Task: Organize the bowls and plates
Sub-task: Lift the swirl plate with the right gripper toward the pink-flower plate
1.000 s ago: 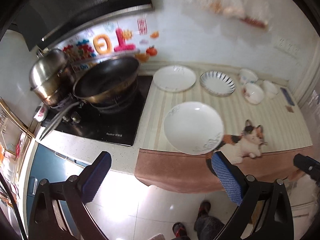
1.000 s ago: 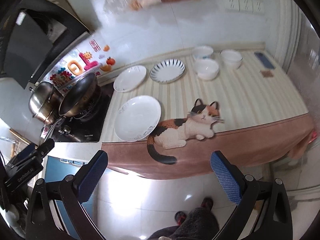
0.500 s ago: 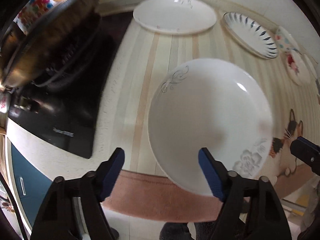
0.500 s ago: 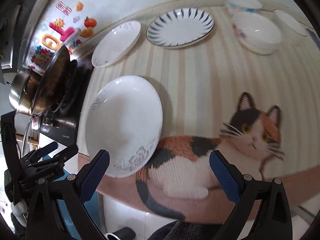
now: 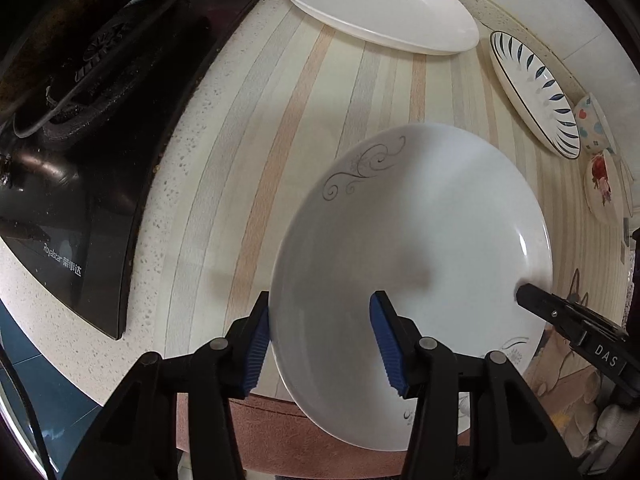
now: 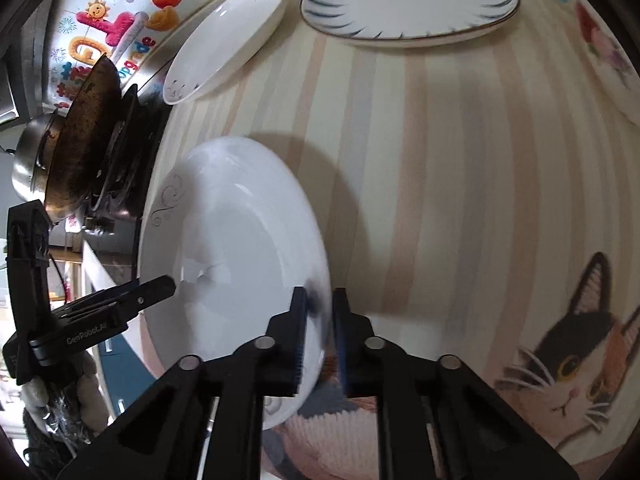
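Observation:
A large white plate (image 5: pixel 412 248) with a grey swirl lies on the striped cloth near the counter's front edge. My left gripper (image 5: pixel 320 304) points straight down over the plate's left rim. One finger is outside the rim and one is over the plate's inside; the jaws are closing and still stand apart. My right gripper (image 6: pixel 319 300) is shut on the plate's (image 6: pixel 232 240) right rim, which is pinched between its pads. The right gripper's tip (image 5: pixel 526 294) shows at the plate's right edge in the left wrist view. The left gripper (image 6: pixel 166 284) shows at its left edge in the right wrist view.
Farther back lie a second white plate (image 5: pixel 380 8) and a blue-patterned plate (image 5: pixel 536 96), with small bowls (image 5: pixel 596 132) to the right. A black stove (image 5: pixel 80 160) with a wok (image 6: pixel 88 132) and a steel pot (image 6: pixel 32 160) stands to the left. A cat picture (image 6: pixel 560 360) is printed on the cloth.
Both grippers came down from above the floor to the large white plate. The left jaws narrowed around its left rim. The right jaws went from wide open to shut on its right rim.

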### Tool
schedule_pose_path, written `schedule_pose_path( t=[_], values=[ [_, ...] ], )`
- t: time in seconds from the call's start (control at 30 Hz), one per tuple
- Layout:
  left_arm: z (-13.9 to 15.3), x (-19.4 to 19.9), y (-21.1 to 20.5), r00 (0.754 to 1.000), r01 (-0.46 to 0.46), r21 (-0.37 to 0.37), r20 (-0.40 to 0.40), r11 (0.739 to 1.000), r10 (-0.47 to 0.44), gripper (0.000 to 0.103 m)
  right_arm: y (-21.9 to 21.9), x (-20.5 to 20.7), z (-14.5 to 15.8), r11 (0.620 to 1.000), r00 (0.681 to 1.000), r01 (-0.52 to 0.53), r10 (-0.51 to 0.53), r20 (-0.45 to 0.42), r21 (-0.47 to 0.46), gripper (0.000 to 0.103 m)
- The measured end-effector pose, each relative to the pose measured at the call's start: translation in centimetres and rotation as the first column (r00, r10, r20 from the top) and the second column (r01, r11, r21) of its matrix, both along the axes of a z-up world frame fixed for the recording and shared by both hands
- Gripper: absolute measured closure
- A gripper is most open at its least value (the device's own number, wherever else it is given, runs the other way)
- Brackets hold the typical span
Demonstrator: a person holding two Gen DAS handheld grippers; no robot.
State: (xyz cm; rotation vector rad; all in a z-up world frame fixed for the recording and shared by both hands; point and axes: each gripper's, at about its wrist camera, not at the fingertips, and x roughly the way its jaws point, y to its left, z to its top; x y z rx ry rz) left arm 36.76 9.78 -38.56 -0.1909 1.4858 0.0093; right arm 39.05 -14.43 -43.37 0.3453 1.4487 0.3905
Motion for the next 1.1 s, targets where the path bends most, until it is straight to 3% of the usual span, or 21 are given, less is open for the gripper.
schedule_pose_path(
  t=[0.2, 0.53, 0.83, 1.1],
  values=[
    [0.5, 0.2, -1.0, 1.000, 0.010, 0.011, 0.002, 1.000, -0.010, 0.059, 0.1, -0.1, 0.2, 1.000, 1.000, -0.016, 0.016, 0.005, -0.003, 0.090],
    [4.0, -0.3, -5.6, 0.996, 0.067, 0.032, 0.057, 0.997, -0.068, 0.059, -3.1, -0.6, 1.9, 1.000, 1.000, 0.000, 0.000, 0.026, -0.007, 0.090],
    [6.4, 0.1, -12.0, 0.981, 0.173, 0.030, 0.087, 0.985, -0.174, 0.059, -9.0, -2.1, 3.8, 0.996, 0.995, 0.086, -0.085, 0.057, -0.002, 0.090],
    [4.8, 0.5, -14.5, 0.965, 0.252, 0.014, 0.067, 0.968, -0.252, 0.059, -15.1, -4.0, 4.2, 0.984, 0.982, 0.178, -0.176, 0.065, -0.018, 0.090]
  ],
)
